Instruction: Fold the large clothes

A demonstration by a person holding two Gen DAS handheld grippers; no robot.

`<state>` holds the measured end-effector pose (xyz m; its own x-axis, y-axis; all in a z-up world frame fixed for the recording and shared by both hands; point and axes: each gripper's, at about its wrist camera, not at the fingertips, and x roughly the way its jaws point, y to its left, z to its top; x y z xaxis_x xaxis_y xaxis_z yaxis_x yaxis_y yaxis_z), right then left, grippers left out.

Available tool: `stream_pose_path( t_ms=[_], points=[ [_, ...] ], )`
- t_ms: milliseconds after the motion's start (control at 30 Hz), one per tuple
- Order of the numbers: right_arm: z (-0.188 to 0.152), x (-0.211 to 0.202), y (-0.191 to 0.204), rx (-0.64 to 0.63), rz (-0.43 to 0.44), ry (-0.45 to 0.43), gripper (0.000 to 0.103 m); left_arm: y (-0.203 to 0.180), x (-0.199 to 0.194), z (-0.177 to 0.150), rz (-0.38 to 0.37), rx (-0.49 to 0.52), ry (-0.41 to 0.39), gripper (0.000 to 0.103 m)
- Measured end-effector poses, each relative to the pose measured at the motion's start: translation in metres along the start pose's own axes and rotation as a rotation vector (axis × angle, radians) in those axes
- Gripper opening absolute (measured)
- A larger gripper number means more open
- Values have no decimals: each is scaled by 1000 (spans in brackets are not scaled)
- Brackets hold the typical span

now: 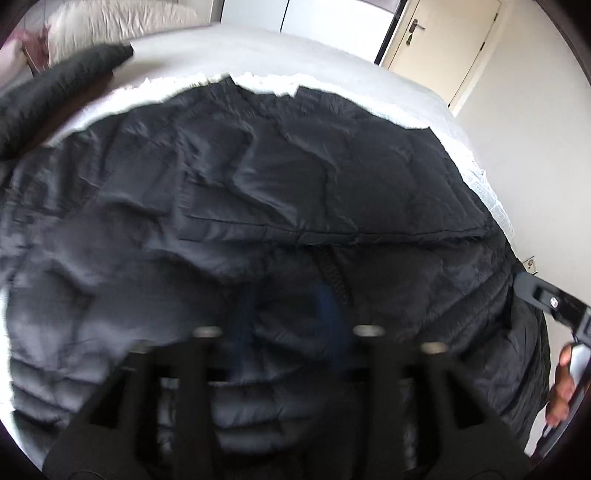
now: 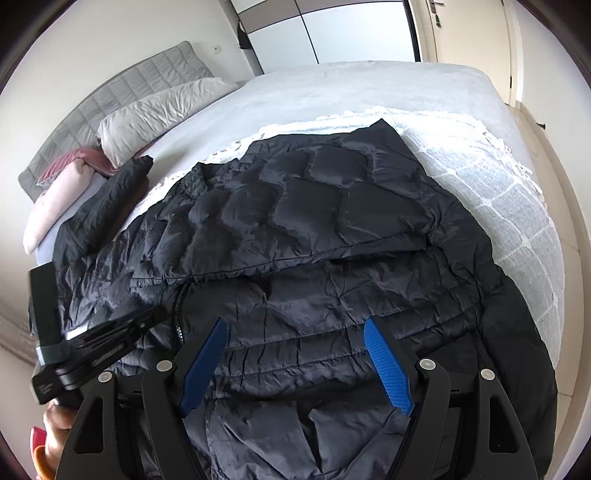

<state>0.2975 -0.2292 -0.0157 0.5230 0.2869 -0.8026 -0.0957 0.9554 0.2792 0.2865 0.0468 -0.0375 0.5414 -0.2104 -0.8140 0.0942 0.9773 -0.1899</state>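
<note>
A black quilted puffer jacket lies spread on the bed, with one sleeve folded across its chest and the other sleeve stretched out toward the pillows. Its front zip shows near the left. My right gripper hovers open over the jacket's lower half, blue pads wide apart with nothing between them. In the blurred left wrist view my left gripper is low over the jacket, and its blue fingers stand apart around no fabric. The right gripper shows at that view's right edge.
A white fringed throw lies under the jacket on the grey bedspread. Pillows and a grey headboard are at the far left. A door and wardrobe stand beyond the bed. A hand holds the right gripper.
</note>
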Motion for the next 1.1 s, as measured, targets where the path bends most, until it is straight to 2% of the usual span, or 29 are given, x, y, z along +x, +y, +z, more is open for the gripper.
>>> stream_pose_path(
  t_ms=[33,67,133,200,300,600,700,767,900,933,1000,1067,1100],
  points=[
    [-1,0,0,-1,1,1,78,4,-11,-1,27,7,-27,71],
    [-1,1,1,-1,3,3,78,11,-26,-2,61,14,-59,76],
    [-3,2,3,-3,7,9,78,29,-46,-3,104,12,-84,78],
    [-4,2,5,-8,11,14,78,58,-67,-3,145,-32,-96,78],
    [-8,2,10,-20,17,20,78,119,-100,-5,197,-144,-122,79],
    [-17,7,26,-66,29,45,78,327,-213,-35,449,-448,-268,79],
    [-19,10,33,-77,36,52,78,376,-233,-49,481,-540,-327,79],
    [-21,13,38,-88,37,59,78,405,-239,-60,477,-595,-349,79],
    [-24,18,44,-108,27,73,78,429,-228,-70,432,-631,-355,76],
    [-25,19,44,-111,22,74,78,436,-223,-74,419,-652,-346,71],
    [-25,21,44,-112,18,78,78,443,-213,-75,389,-684,-324,54],
    [-25,23,42,-105,13,82,78,442,-205,-73,374,-707,-301,19],
    [-25,23,40,-101,12,83,78,441,-203,-70,369,-708,-303,13]
  ],
)
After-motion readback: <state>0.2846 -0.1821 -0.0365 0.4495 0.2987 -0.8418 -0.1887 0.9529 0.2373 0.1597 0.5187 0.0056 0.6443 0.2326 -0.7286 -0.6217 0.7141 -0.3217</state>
